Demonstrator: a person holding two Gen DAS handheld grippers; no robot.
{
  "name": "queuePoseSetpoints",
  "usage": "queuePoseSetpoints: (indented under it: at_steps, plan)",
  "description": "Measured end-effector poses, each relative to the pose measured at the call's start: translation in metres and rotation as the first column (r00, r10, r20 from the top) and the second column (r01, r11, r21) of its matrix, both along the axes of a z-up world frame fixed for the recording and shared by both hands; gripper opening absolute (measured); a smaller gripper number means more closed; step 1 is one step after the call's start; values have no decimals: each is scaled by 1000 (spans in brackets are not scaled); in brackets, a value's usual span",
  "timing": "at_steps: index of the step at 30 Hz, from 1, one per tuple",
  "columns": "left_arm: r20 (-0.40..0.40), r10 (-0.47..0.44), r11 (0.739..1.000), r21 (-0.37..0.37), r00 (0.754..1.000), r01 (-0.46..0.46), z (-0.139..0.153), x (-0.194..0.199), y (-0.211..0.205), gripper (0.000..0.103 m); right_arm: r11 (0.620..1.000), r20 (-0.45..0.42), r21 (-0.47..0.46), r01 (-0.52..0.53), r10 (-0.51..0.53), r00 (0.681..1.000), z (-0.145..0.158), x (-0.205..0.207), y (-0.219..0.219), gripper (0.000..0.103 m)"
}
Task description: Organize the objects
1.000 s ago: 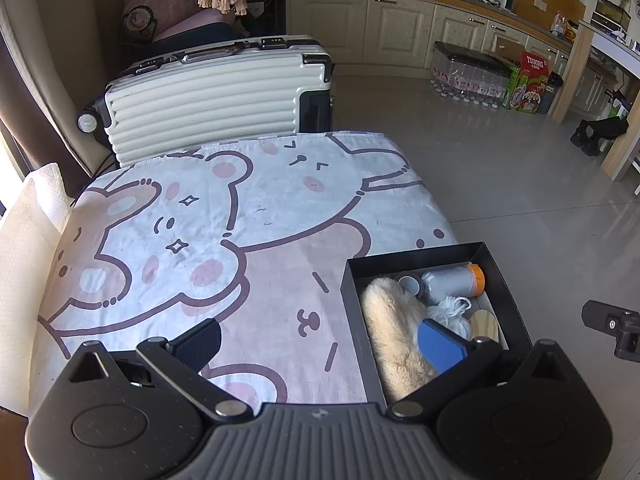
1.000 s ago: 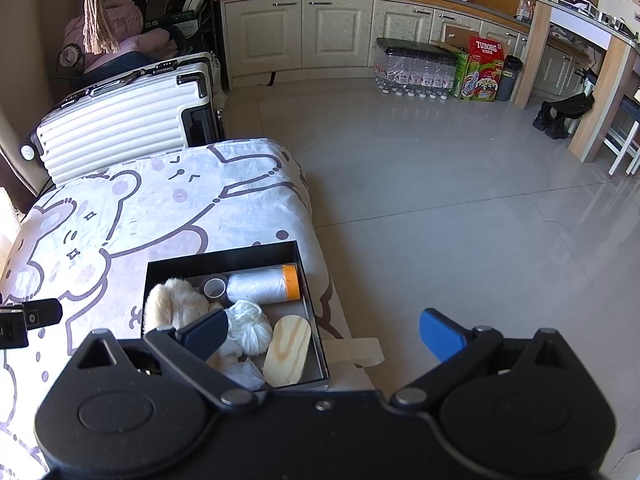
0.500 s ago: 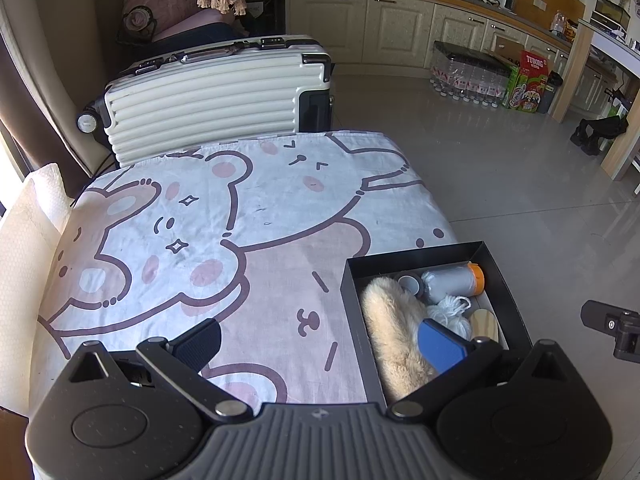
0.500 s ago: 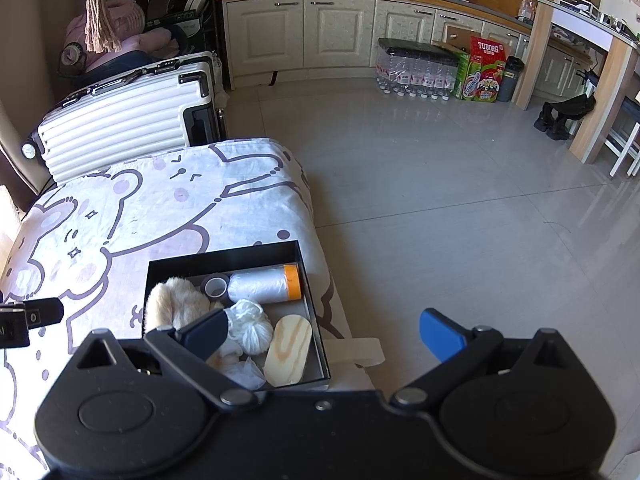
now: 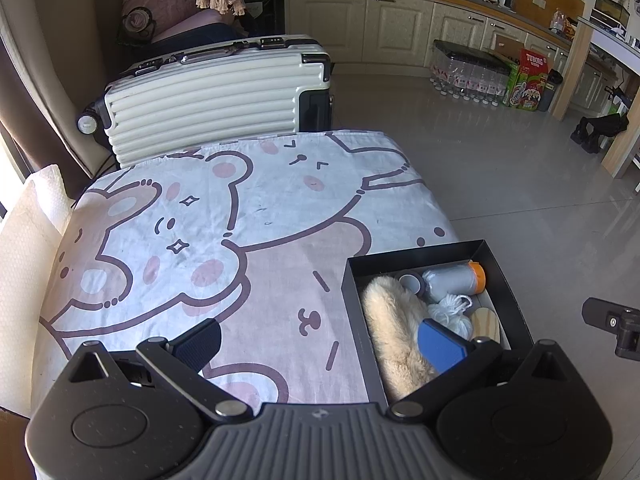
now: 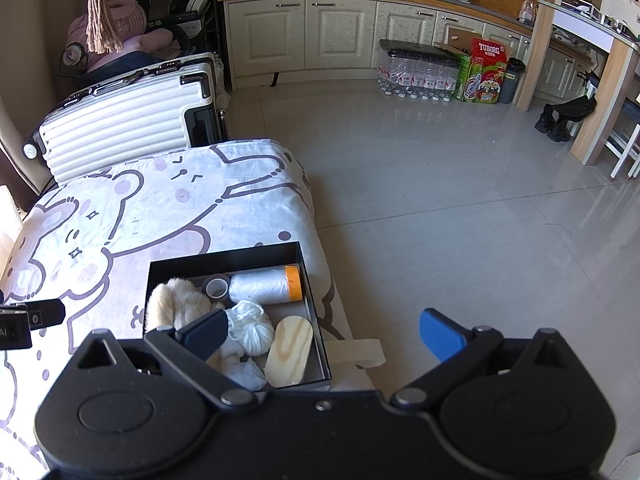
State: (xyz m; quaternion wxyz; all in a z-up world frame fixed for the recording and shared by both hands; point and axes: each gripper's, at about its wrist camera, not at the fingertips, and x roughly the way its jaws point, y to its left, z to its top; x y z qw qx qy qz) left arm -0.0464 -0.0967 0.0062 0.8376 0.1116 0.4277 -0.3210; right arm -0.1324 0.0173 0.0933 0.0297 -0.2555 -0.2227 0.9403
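Black box (image 6: 304, 276) of objects sits below both grippers, left (image 5: 320, 338) and right (image 6: 324, 330), jaws spread wide, empty.

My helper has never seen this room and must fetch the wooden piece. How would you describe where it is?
On the bear-print cloth sits a black box. Its near right corner holds the wooden piece, beside the white yarn ball. It is the only flat, hard, pale oval there.
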Motion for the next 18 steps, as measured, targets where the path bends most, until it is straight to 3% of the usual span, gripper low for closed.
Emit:
queuePoseSetpoints:
  at_steps: [18]
  plan:
    - [-3, 0, 1000, 2, 1000, 0, -1, 0, 0, 103, 1000, 3, 4, -9, 9, 1000, -2, -1, 0, 103]
